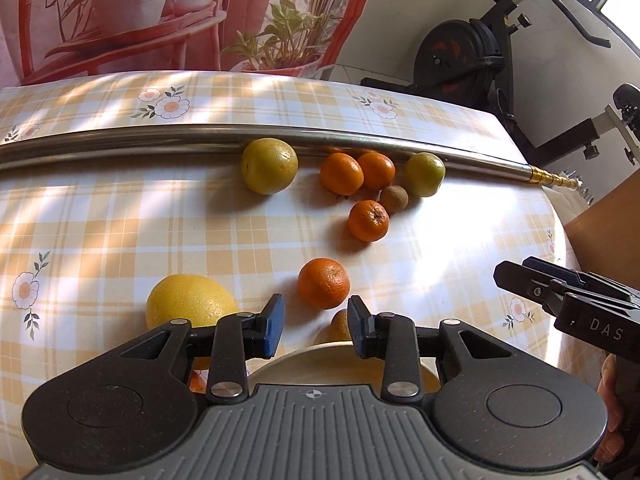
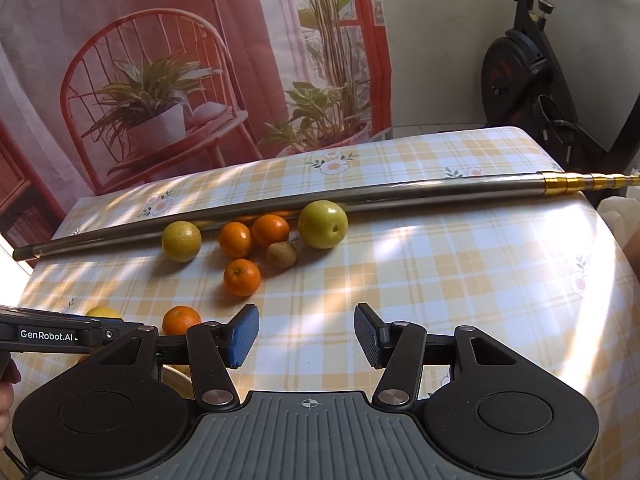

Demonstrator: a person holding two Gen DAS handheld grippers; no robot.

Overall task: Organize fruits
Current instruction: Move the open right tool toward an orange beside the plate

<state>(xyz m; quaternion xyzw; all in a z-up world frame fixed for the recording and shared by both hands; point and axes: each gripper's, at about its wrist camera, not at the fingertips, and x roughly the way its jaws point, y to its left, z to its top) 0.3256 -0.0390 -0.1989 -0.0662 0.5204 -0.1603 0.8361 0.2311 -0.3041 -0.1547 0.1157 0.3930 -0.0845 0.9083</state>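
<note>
My left gripper [image 1: 316,326] is open above a cream plate [image 1: 308,358], nothing between its fingers. Just ahead of it lies a tangerine [image 1: 324,283], with a big yellow grapefruit [image 1: 190,306] to its left and a small fruit [image 1: 340,325] partly hidden behind the right finger. Farther back, by a steel pole [image 1: 160,140], lie a green orange [image 1: 269,165], three tangerines [image 1: 368,220], a kiwi [image 1: 394,199] and a greenish apple [image 1: 424,174]. My right gripper [image 2: 307,334] is open over bare tablecloth, the same fruit cluster [image 2: 242,277] ahead of it.
The checked tablecloth [image 2: 460,280] is bare on the right half. A steel pole with a gold tip [image 2: 576,184] crosses the table behind the fruit. An exercise bike [image 2: 528,80] stands beyond the right edge; a cardboard box [image 1: 600,216] sits by that side.
</note>
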